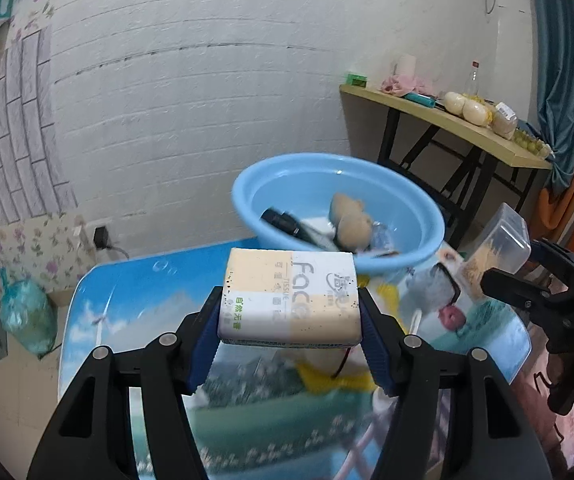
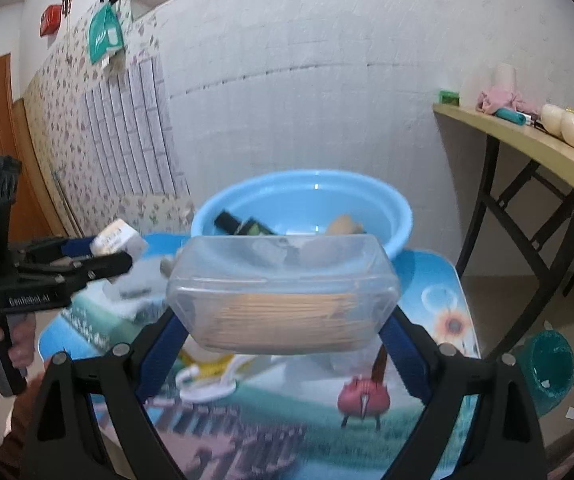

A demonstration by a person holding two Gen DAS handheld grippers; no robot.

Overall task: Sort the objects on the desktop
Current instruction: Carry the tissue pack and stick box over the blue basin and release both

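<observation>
Two claws are loaded at once, both lifted clear of the bench (image 1: 99, 312) — a low top with a printed landscape cover. Largest among the task's things is the blue basin (image 1: 287, 176) at the far edge by the wall, already holding a dark tube-like item, a tan toy and other bits that blur makes hard to name. Next in size, the clear plastic box (image 2: 283, 280), with a layer of thin pale sticks inside, is spanned end to end by the right claw (image 2: 283, 332), its jaws spread wide around it. Smaller again, the tissue pack (image 1: 291, 300) sits pinched between the narrowed jaws of the left claw (image 1: 291, 344), just short of the basin's near rim.

The main risk, I judge, is the box: smooth walls gripped only at the ends could slip or tilt and spill the sticks. The soft pack may squash and sag out. With both hands heading for one basin, the claws could knock together or catch its rim.

Open room lies above the basin; the wall closes in behind, and small clutter — a yellow-and-white item, a red toy — lies below.
</observation>
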